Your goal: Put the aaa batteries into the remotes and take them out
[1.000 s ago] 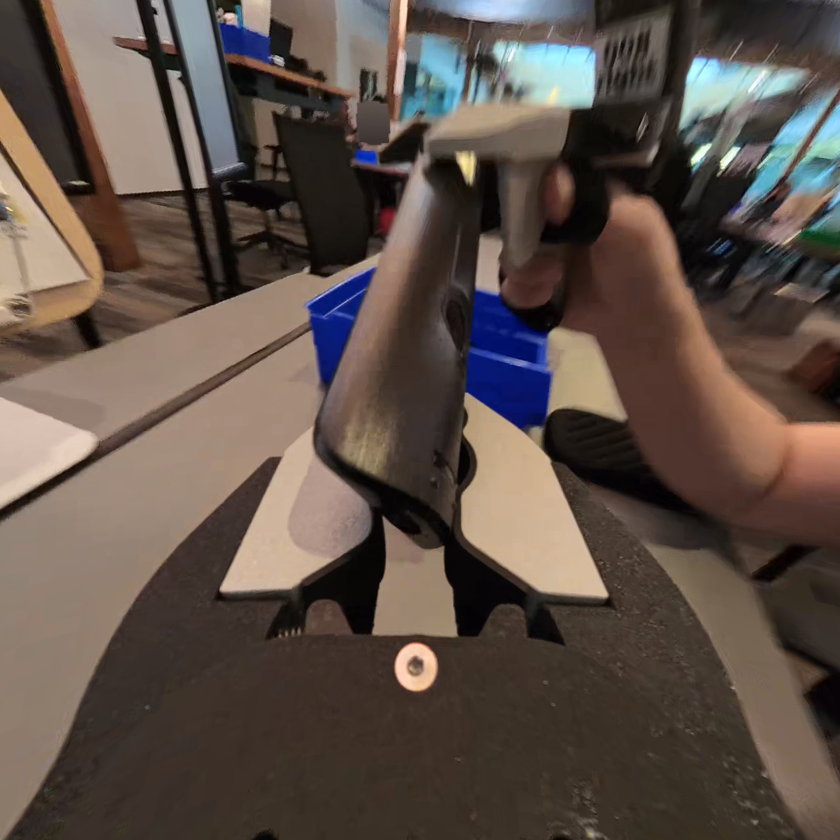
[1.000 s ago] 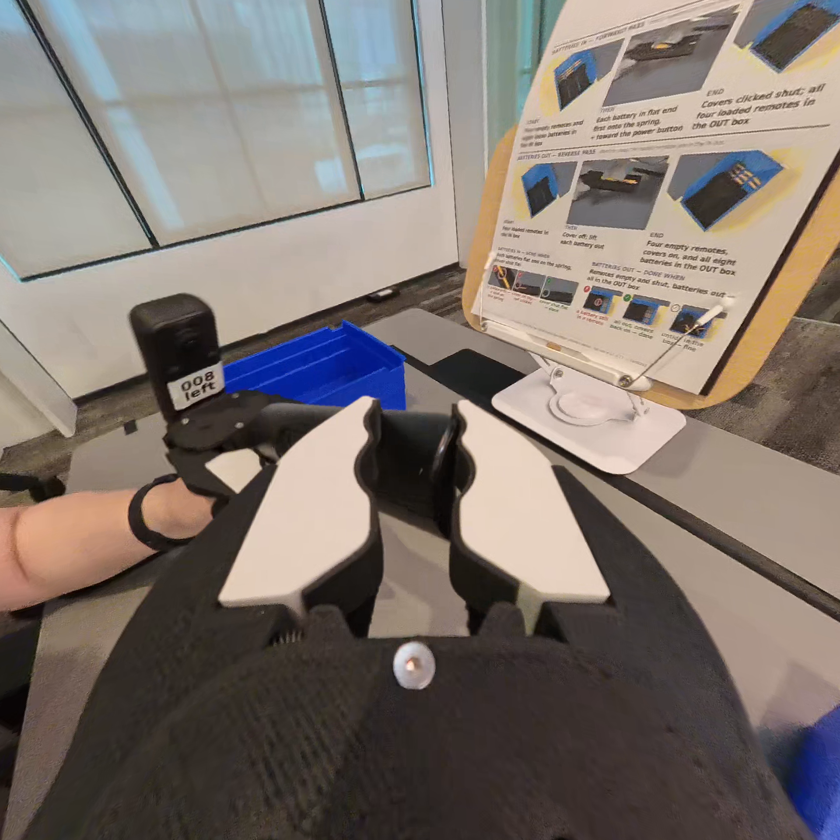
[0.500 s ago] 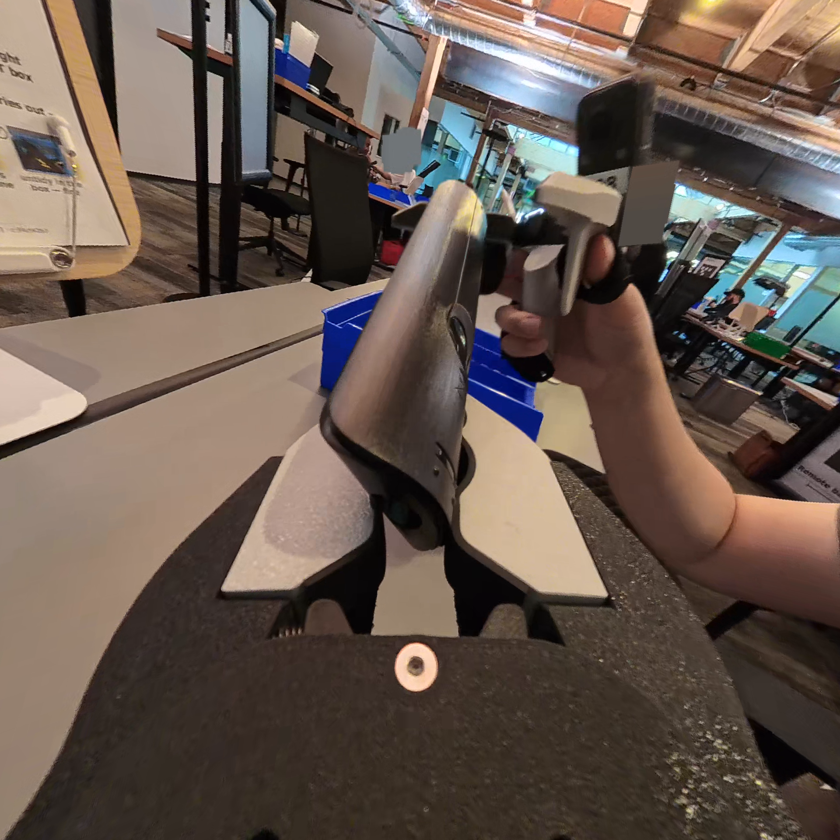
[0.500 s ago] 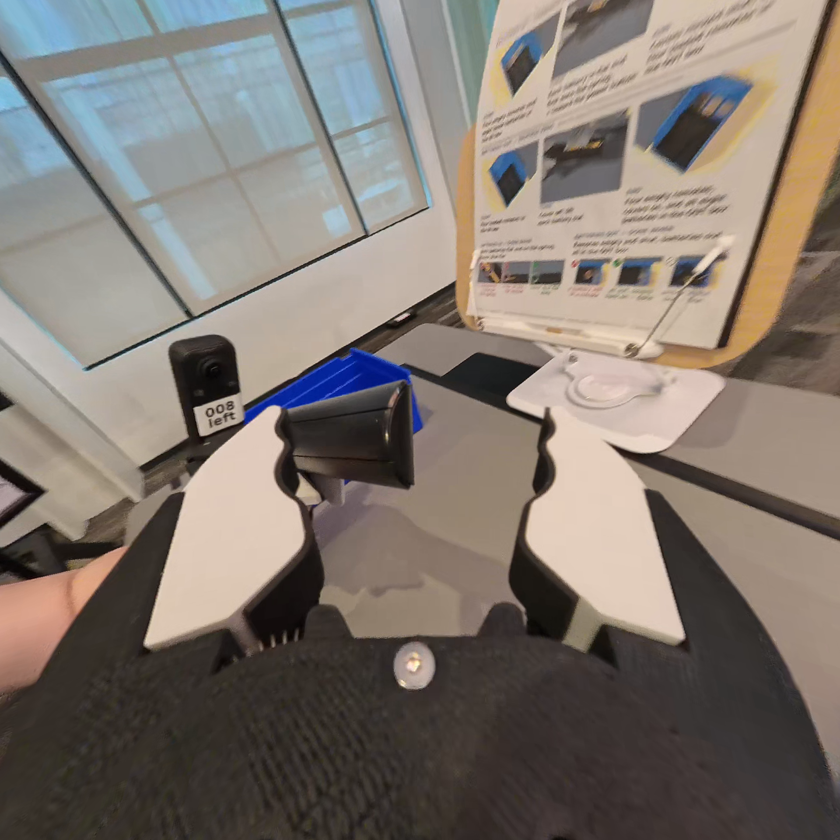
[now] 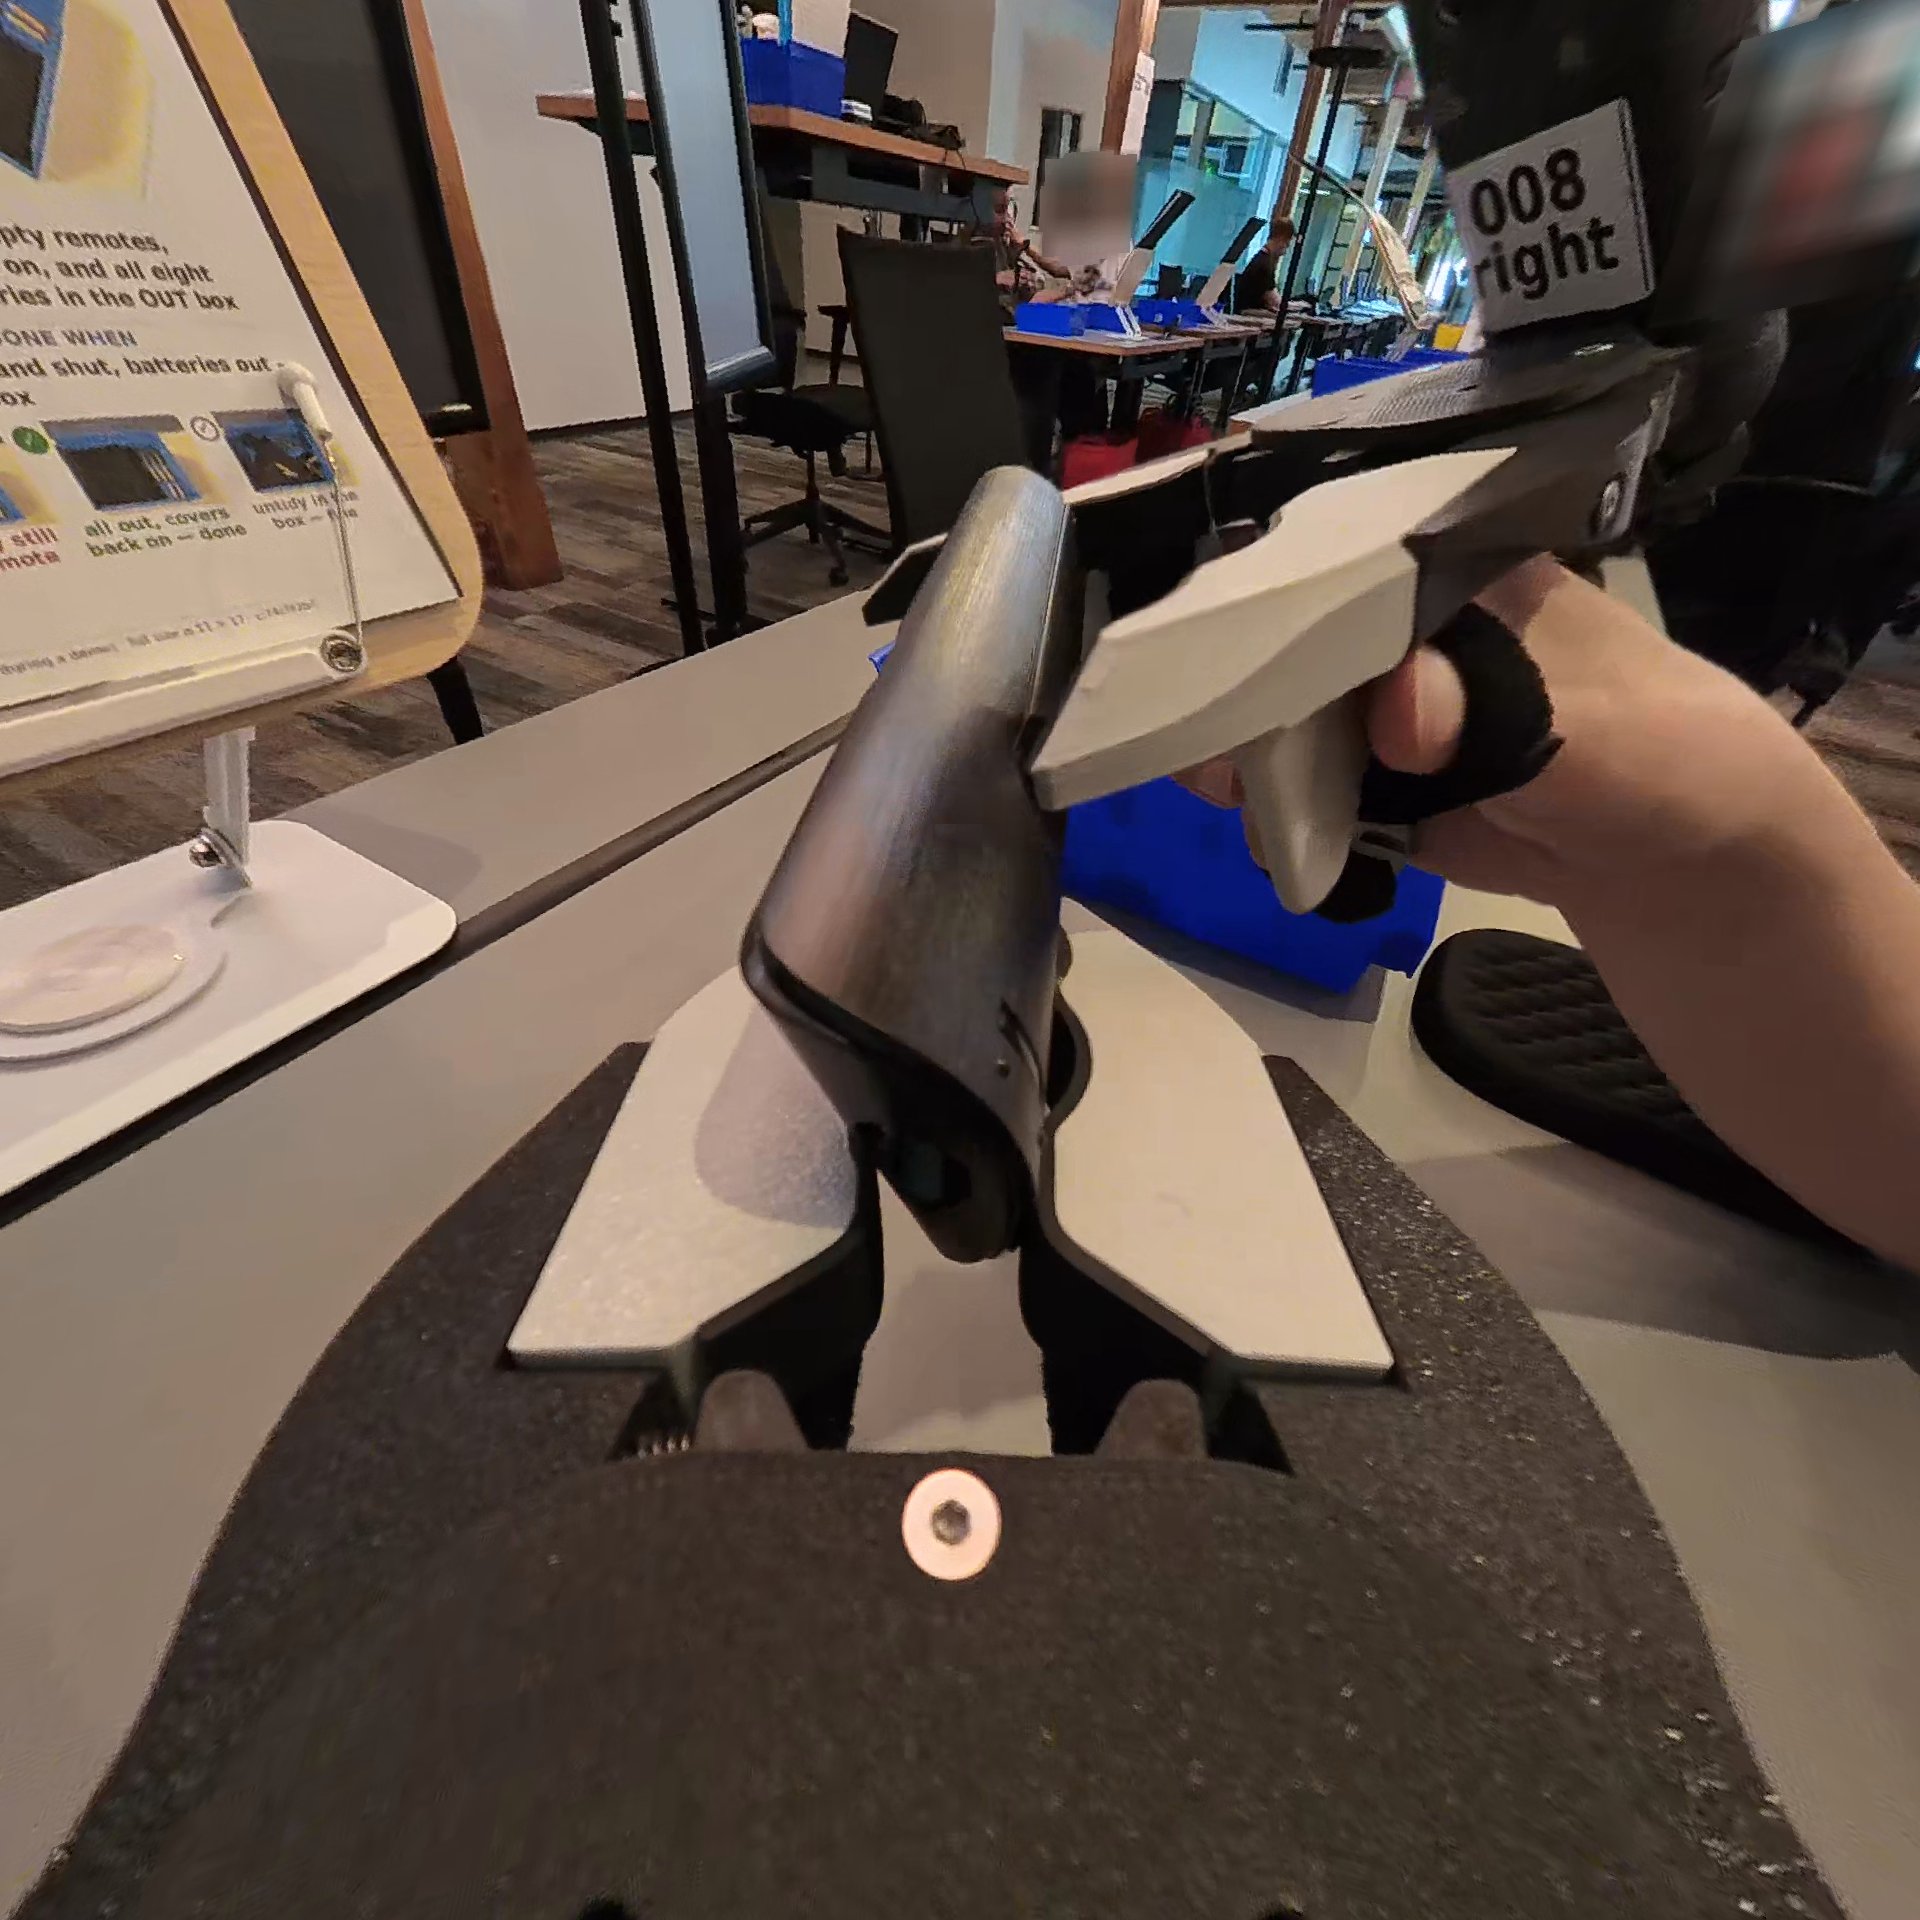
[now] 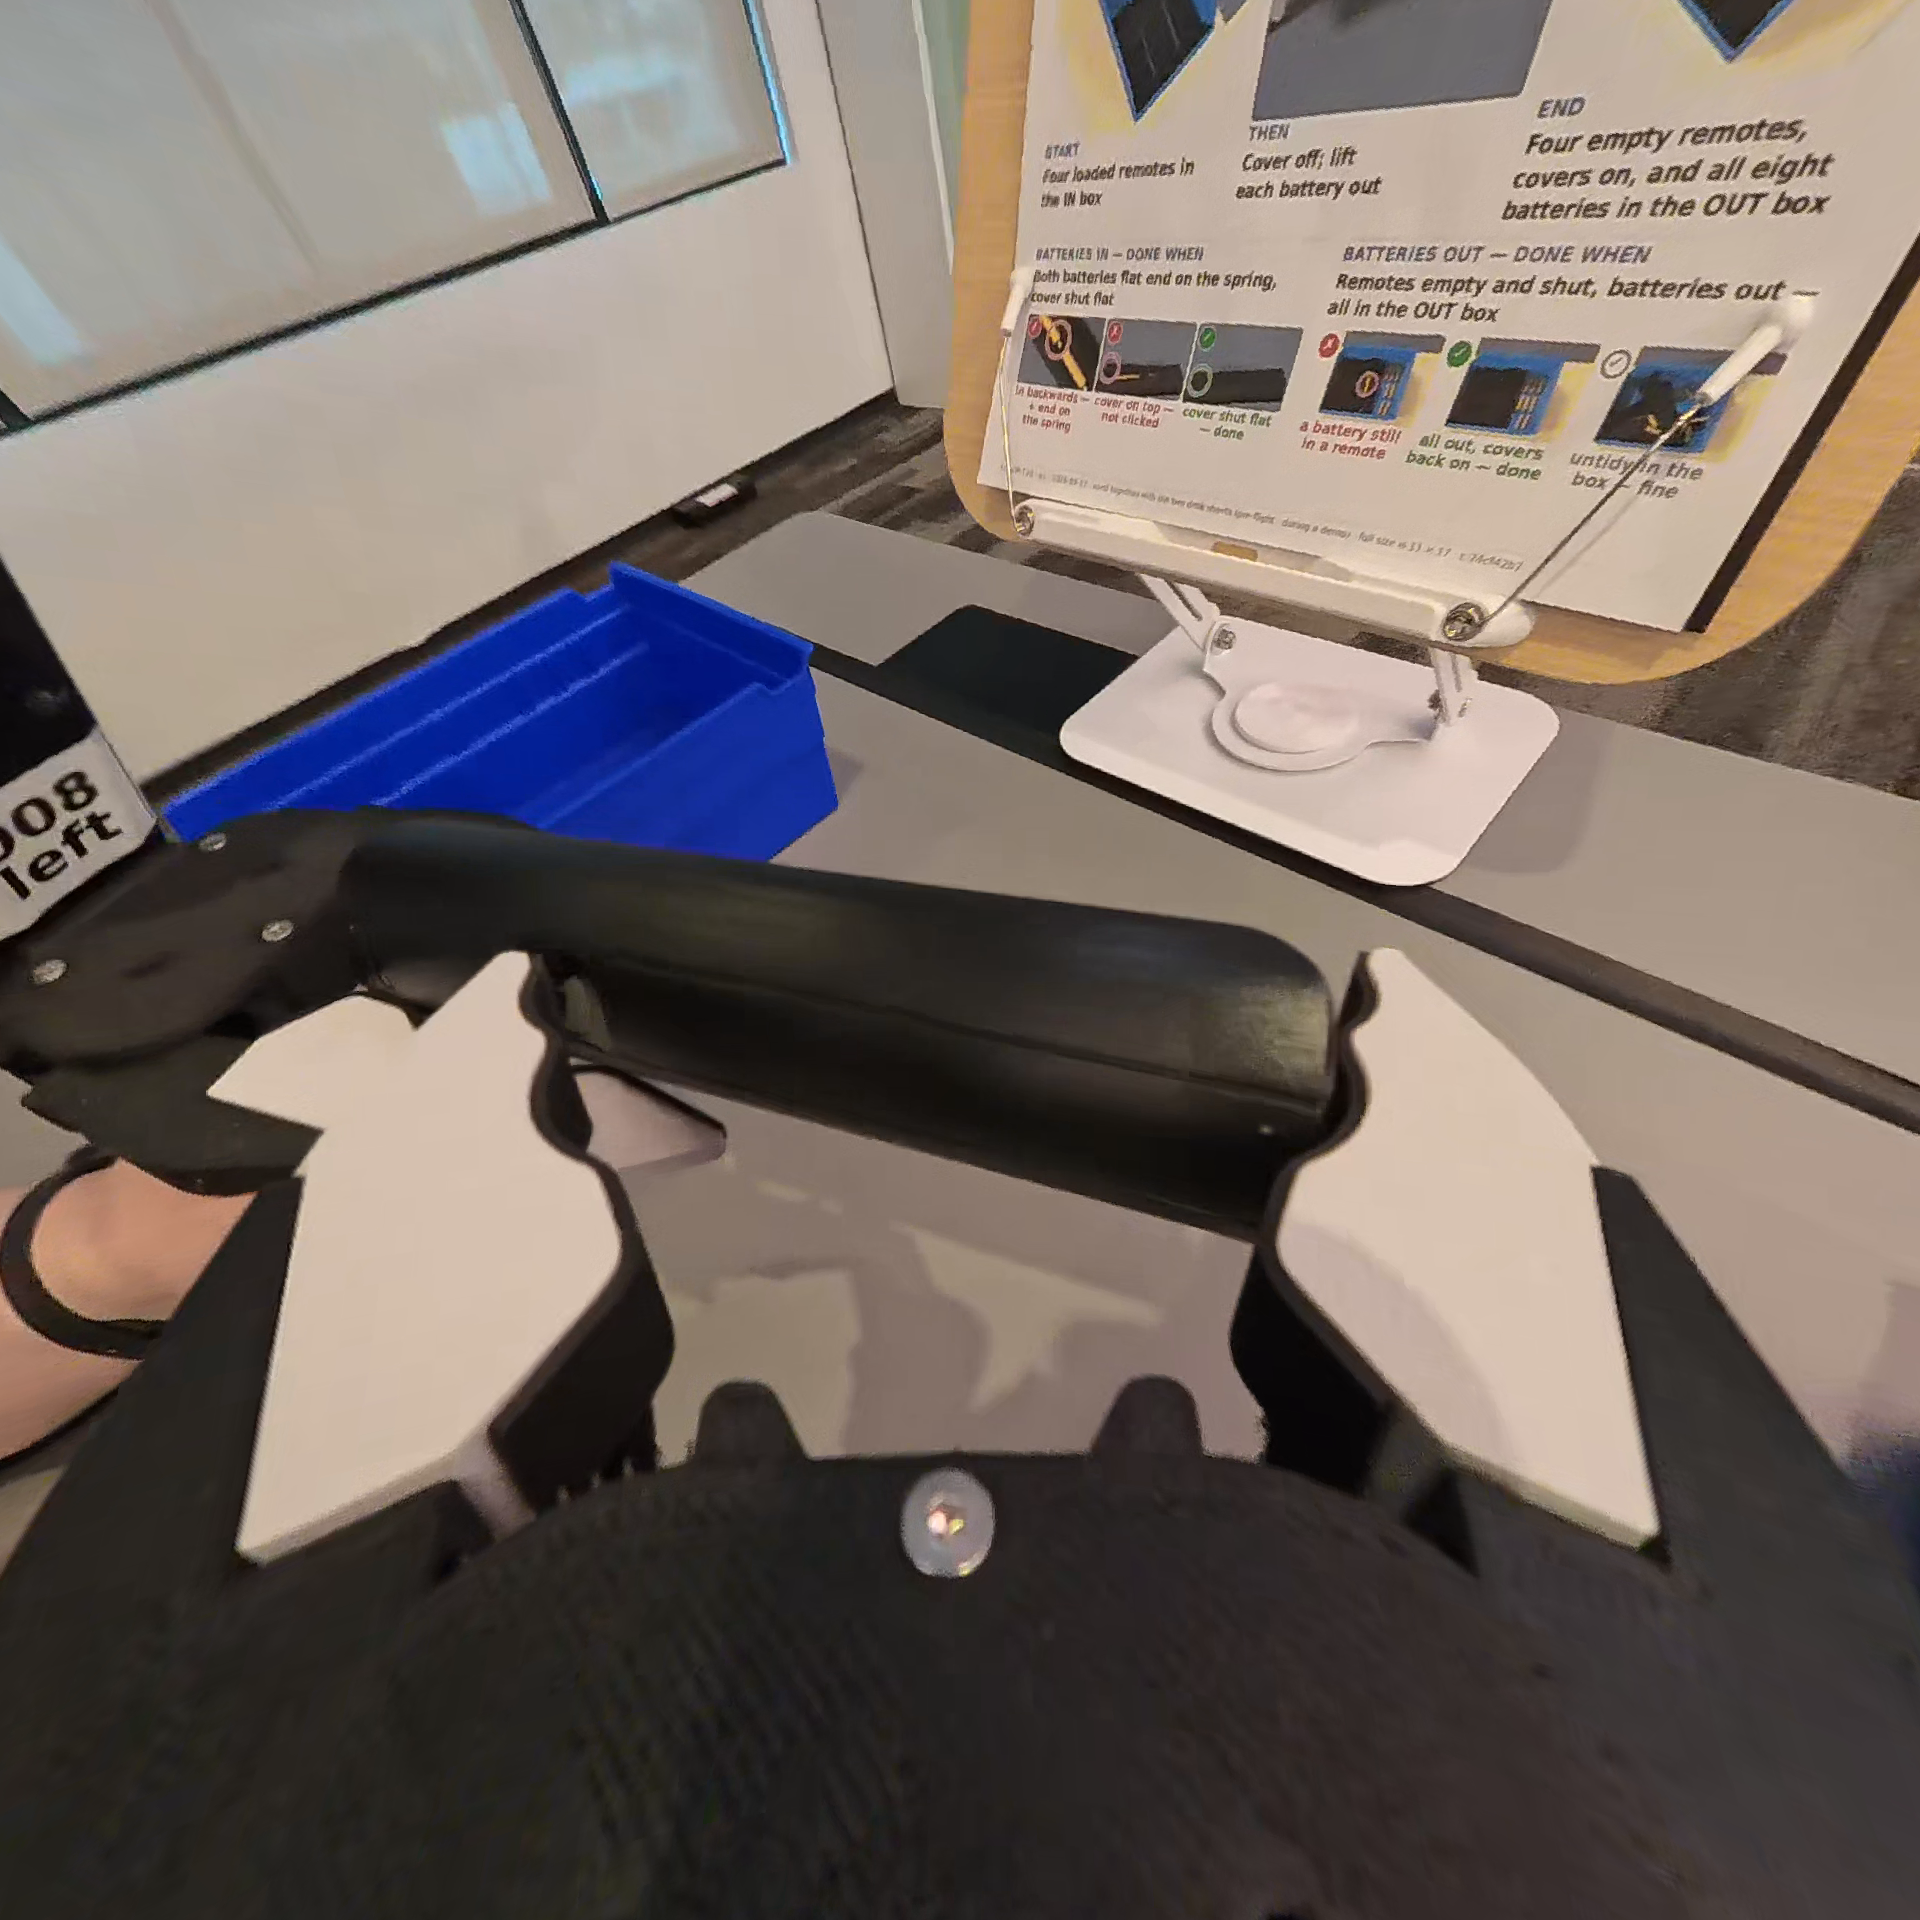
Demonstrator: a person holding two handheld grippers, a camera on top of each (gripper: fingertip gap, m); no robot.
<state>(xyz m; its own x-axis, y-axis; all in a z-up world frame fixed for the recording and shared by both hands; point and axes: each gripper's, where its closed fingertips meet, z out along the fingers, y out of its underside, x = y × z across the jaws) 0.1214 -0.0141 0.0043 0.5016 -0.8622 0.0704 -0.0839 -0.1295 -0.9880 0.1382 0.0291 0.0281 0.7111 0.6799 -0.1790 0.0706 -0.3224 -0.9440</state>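
A black remote (image 5: pixel 914 831) is held by its lower end in my left gripper (image 5: pixel 935 987), which is shut on it and tilts it up and away. In the right wrist view the remote (image 6: pixel 935 997) lies sideways across my right gripper (image 6: pixel 945 966), which is open wide. Its free end touches the inner notch of the right fingertip (image 6: pixel 1382 1039). My left gripper (image 6: pixel 156 966) shows at the left edge. My right gripper (image 5: pixel 966 675) reaches in from the right, one finger on each side of the remote's upper part. No batteries are in view.
A blue bin (image 6: pixel 520 727) stands on the grey table (image 6: pixel 1039 831) behind the remote; it also shows in the left wrist view (image 5: pixel 1195 883). An instruction board on a white stand (image 6: pixel 1309 748) is at the back. A black pad (image 5: pixel 1558 1039) lies under the right forearm.
My right gripper has opened from shut and moved in on the remote, which now spans its fingers. My left gripper keeps its hold and has turned left, bringing the board into view.
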